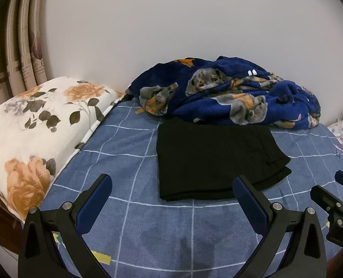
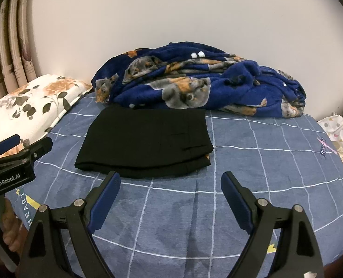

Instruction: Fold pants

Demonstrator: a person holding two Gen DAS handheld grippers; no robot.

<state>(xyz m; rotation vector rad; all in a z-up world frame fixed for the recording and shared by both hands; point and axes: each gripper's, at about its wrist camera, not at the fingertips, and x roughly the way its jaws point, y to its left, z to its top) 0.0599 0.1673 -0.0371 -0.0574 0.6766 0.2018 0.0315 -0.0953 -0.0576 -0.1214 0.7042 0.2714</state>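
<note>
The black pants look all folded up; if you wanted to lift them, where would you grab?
Probably the near edge of the pants, coming in low from the front. The stacked layers end there in a thick lip facing both open grippers, left and right, while the blanket crowds the far edge. One gripper near each front corner should keep the fold together.

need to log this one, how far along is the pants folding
Done: the black pants lie on the bed as a flat, stacked rectangle, in front of the blue blanket. In hand: nothing; the left gripper and right gripper are open, short of the pants. Left: apparently nothing, perhaps tidying uneven near edges.
</note>
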